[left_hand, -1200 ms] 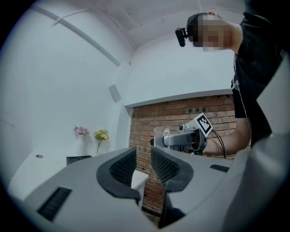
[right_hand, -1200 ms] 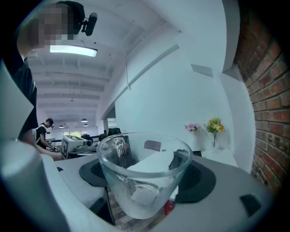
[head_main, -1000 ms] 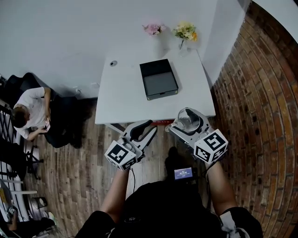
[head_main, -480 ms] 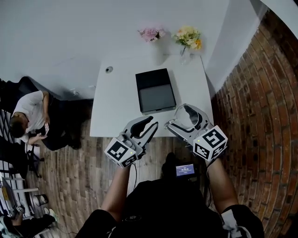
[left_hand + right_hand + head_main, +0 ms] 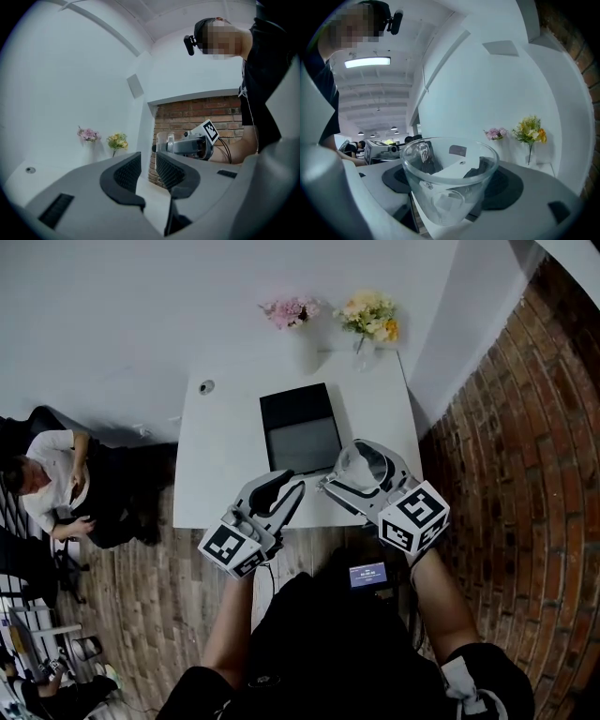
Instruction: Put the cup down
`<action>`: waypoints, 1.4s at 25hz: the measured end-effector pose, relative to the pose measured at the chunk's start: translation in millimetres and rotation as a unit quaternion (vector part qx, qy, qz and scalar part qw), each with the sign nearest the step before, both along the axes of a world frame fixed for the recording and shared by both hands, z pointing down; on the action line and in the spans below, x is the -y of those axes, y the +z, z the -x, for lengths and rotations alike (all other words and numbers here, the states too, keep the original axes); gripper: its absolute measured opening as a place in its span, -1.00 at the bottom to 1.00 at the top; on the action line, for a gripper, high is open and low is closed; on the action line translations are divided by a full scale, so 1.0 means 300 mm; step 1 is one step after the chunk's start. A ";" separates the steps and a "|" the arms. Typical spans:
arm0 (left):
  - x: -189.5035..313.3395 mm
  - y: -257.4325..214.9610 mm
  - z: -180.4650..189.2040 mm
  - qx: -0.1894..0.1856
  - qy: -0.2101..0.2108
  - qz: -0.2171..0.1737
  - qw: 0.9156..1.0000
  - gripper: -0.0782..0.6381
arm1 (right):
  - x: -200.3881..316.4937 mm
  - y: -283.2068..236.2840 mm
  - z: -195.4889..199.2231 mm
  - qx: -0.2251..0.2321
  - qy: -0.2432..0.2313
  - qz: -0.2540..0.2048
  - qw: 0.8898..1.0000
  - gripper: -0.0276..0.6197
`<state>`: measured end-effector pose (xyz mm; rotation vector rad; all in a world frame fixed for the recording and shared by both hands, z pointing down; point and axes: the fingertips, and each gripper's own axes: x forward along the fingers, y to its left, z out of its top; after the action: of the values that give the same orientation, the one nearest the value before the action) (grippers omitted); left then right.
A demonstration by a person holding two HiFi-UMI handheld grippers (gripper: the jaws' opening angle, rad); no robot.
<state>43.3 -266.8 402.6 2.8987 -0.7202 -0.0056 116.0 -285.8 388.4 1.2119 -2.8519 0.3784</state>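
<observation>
left gripper (image 5: 284,491): jaws slightly apart, empty, near-left of black rectangular tray (image 5: 300,432) | right gripper (image 5: 349,474): pinching clear glass cup (image 5: 449,180) by tray's near-right corner | cup likely light, rigid, slippery, breakable; grip sidewalls

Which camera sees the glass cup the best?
The right gripper view: the cup fills the middle, clear and empty, clamped by the right gripper. The head view shows it small, from above. The left gripper view shows it tiny and side-on, far off.
</observation>
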 end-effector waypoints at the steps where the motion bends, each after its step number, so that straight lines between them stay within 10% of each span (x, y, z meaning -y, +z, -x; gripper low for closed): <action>1: 0.006 0.001 0.003 0.000 0.000 0.002 1.000 -0.53 | 0.008 0.001 0.005 0.001 0.000 0.001 1.000 0.37; 35: 0.187 0.012 0.126 0.001 0.016 0.001 1.000 -0.53 | 0.199 0.024 0.128 -0.005 0.024 0.007 1.000 0.37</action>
<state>5.4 -322.9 406.2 2.9090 -0.6748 0.0027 77.6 -345.6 395.6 1.2775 -2.8116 0.3926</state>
